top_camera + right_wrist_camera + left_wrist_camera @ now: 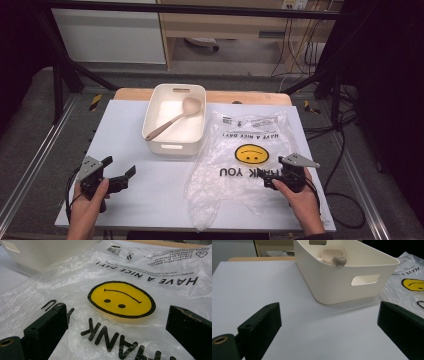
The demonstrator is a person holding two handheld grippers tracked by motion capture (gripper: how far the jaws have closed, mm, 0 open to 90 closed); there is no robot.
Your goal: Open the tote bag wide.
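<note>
A cream plastic bin (174, 119) stands at the back middle of the white table, with a beige spoon (177, 117) lying inside it, its handle resting on the near rim. In the left gripper view the bin (342, 277) and the spoon's handle end (339, 260) sit ahead. A clear plastic bag (240, 160) with a yellow smiley face lies flat to the bin's right. My left gripper (119, 173) is open near the front left, nothing between its jaws. My right gripper (270, 175) is open over the bag's right part, and the smiley print (121, 299) lies ahead of its jaws.
The white table top (125, 130) has a wooden edge (135, 94) at the back. Metal frame rails run along both sides, and cables lie on the floor at the right.
</note>
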